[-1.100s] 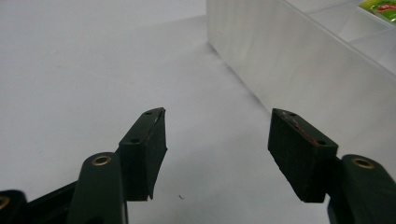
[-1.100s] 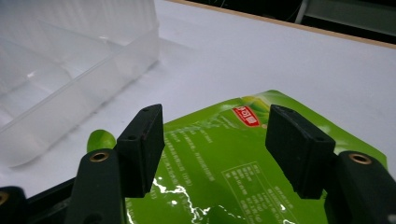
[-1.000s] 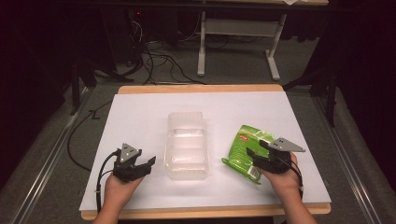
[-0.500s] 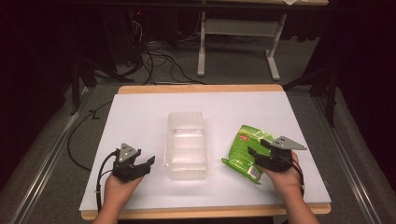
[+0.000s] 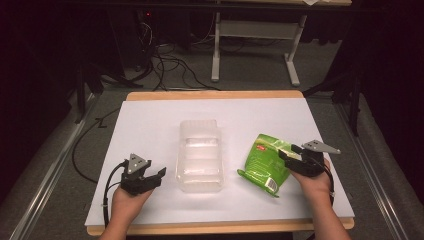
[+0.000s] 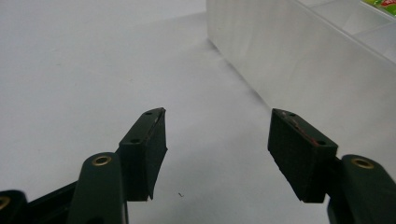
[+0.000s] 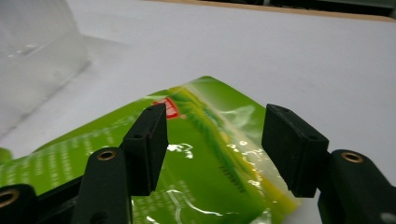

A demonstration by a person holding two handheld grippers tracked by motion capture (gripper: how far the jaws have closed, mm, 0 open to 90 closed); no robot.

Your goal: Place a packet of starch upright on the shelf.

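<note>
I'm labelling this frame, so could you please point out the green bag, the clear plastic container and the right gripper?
green bag (image 5: 262,162): high view, middle of its printed face.
clear plastic container (image 5: 199,156): high view, its ribbed floor.
right gripper (image 7: 212,140): right gripper view, midway between its open jaws, above the bag.

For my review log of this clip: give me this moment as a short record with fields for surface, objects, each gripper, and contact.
surface: white table top
objects: clear plastic container at the middle; green snack bag lying flat to its right
left gripper: open, nothing between the jaws, beside the container's left wall
right gripper: open, jaws have just been closing a little, over the bag's right edge, bag below them
contact: no pad visibly presses on the bag
</note>
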